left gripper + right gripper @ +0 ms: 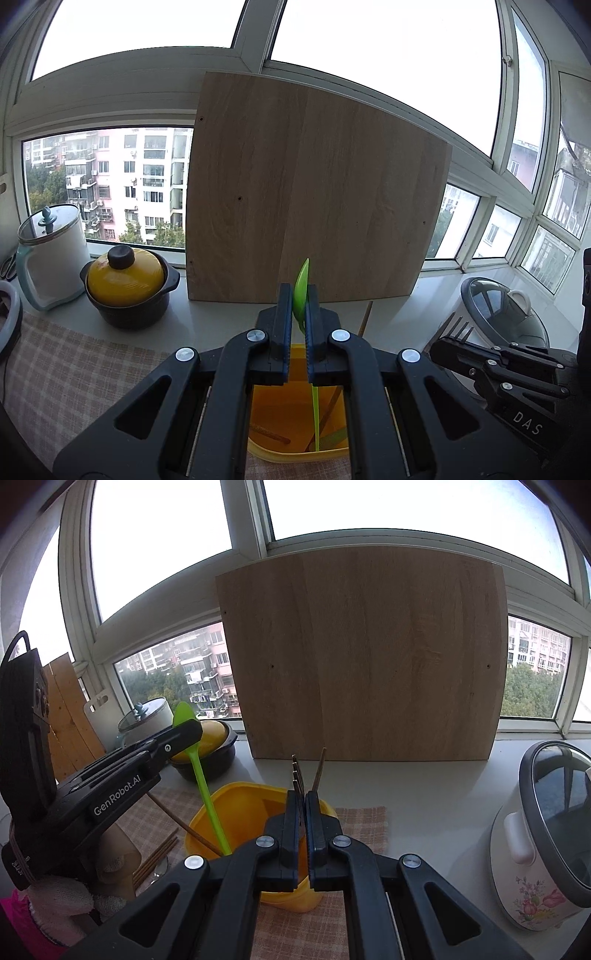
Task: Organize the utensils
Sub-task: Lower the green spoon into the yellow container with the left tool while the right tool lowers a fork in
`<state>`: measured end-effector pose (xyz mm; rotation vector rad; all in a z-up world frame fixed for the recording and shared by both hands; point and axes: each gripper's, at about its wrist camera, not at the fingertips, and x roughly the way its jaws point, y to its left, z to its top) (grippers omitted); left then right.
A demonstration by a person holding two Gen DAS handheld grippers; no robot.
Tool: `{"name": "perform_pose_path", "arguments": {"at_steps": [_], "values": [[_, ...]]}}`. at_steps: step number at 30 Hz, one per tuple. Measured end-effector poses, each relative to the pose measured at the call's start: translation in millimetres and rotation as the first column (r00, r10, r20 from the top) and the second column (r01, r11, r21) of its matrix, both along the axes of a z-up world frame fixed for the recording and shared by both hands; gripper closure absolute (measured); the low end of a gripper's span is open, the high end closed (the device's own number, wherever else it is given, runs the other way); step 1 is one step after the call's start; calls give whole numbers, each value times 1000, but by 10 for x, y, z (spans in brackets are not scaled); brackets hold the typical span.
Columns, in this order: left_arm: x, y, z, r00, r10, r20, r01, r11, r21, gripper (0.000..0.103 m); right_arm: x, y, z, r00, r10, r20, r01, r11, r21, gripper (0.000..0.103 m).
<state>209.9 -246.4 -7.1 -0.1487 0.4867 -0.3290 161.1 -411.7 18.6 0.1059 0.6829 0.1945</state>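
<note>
So both grippers are busy here: the left gripper [300,295] is pinching a green spoon [302,284] right at the neck, bowl sticking up past the fingertips and the long handle dropping down into the yellow container [236,812], tip resting near the bottom. The right gripper [303,805] is clamped on a fork [296,771], tines pointing up, held just above the container's rim (there's also a thin brown stick [318,770] poking up beside the tines, can't tell if it's pinched too or just behind). A chopstick [184,825] already leans inside the container, and a few more chopsticks [155,860] lie on the checkered mat [364,823] to its left. Behind it all a wooden board [369,657] leans on the window, with a yellow-lidded pot [125,280] to the left and a flowery rice cooker [539,849] off to the right.
</note>
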Motion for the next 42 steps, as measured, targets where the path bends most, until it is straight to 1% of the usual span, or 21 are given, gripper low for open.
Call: {"name": "perform_pose_path", "arguments": {"at_steps": [4, 8, 13, 17, 27, 29, 30, 31, 32, 33, 34, 39, 42], "values": [[-134, 50, -71, 1000, -18, -16, 18, 1000, 13, 100, 11, 13, -63, 1000, 5, -22, -4, 1000, 19, 102], [-217, 50, -157, 999, -39, -38, 40, 999, 36, 100, 41, 69, -156, 999, 18, -48, -17, 1000, 16, 101], [-196, 33, -261, 995, -57, -85, 61, 998, 34, 99, 112, 123, -295, 996, 23, -90, -22, 1000, 15, 101], [-190, 9, -312, 992, -67, -107, 73, 996, 44, 99, 149, 149, -378, 994, 20, -111, -19, 1000, 8, 101], [-207, -21, -360, 987, -94, -132, 101, 993, 54, 99, 162, 136, -459, 991, 8, -135, -9, 1000, -4, 100], [-211, -17, -361, 986, -96, -136, 104, 993, 52, 99, 158, 133, -471, 990, 10, -139, -10, 1000, 1, 96], [-213, -12, -361, 986, -98, -138, 106, 993, 51, 98, 149, 136, -469, 990, 11, -138, -10, 1000, 4, 94], [-217, -6, -360, 985, -101, -141, 109, 993, 49, 96, 140, 139, -462, 991, 5, -133, -6, 1000, -2, 90], [-221, 2, -356, 984, -104, -143, 111, 993, 46, 85, 124, 142, -447, 992, 1, -124, -1, 1000, -7, 84], [-230, 13, -351, 984, -105, -142, 112, 993, 43, 72, 106, 140, -428, 993, 0, -114, -1, 1000, -7, 75], [-243, 27, -342, 985, -105, -138, 111, 993, 41, 69, 85, 137, -407, 994, -4, -108, 3, 1000, -7, 74], [-323, 117, -295, 986, -111, -123, 115, 993, 33, 69, -21, 118, -302, 997, -27, -79, 27, 1000, -9, 73], [-380, 192, -278, 986, -115, -118, 120, 992, 35, 69, -92, 100, -265, 996, -43, -72, 44, 999, 7, 73]]}}
